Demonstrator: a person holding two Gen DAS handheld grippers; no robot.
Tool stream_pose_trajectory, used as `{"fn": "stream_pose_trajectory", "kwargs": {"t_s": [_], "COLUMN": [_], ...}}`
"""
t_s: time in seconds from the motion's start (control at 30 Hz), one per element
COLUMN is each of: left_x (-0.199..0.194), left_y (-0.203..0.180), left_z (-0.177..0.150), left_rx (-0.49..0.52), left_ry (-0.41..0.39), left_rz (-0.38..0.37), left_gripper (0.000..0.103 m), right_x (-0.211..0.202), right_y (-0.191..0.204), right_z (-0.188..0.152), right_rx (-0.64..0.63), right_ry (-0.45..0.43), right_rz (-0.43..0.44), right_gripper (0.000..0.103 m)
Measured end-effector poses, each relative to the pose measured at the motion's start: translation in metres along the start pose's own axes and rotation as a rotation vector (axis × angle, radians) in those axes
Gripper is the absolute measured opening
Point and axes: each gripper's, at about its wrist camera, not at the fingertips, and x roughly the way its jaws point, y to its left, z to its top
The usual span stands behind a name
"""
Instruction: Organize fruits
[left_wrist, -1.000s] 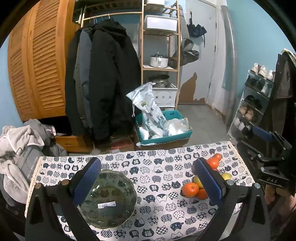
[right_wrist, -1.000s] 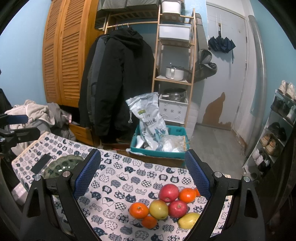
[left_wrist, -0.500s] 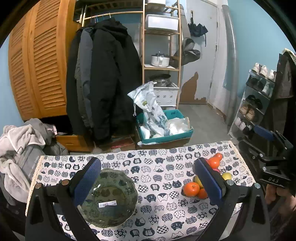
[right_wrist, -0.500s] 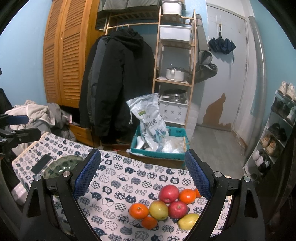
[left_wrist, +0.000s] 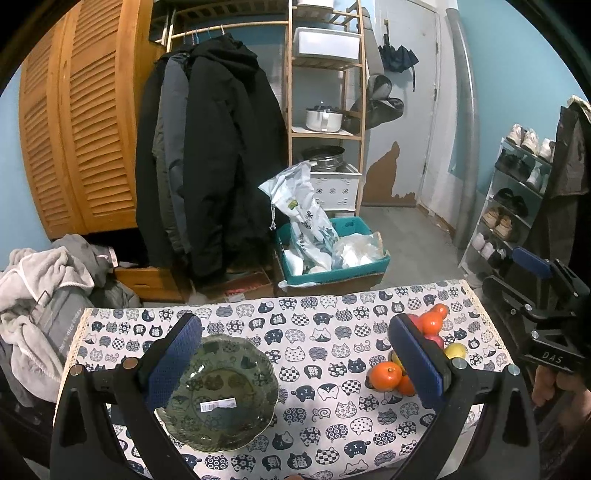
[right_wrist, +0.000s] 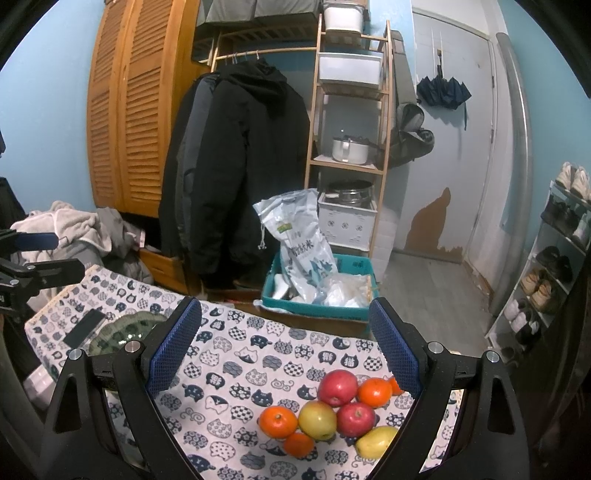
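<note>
A table covered with a cat-print cloth is seen in the lower half of both views. The left gripper is held above the table with its jaws spread wide and nothing between them. Below its left-hand pad, in the lower left of the left wrist view, a green glass bowl is set on the cloth; a white label is seen inside it.

The right gripper is likewise held wide open and empty above the table. In the lower centre-right of the right wrist view, the fruits are gathered in a touching cluster on the cloth: a red apple at the rear, a second red apple in front of it, a yellow-green apple, an orange at the left, a smaller orange at the front, another orange at the right, and a yellow fruit at the lower right. The cluster is well apart from the bowl.

Beyond the table, a teal crate holding bags is seen on the floor.
</note>
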Motion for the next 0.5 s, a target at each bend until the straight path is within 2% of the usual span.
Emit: {"fn": "stream_pose_trajectory", "kwargs": {"t_s": [0.5], "left_x": [0.0003], "left_y": [-0.0015], "left_z": [0.0004], "left_rx": [0.001], "left_ry": [0.004], "left_rz": [-0.027], "left_gripper": [0.102], "right_x": [-0.0012], "right_y": [0.0011], "right_z": [0.0004], "right_rx": [0.0], "right_ry": [-0.004], "right_rz": [0.0], "right_gripper": [0.09]}}
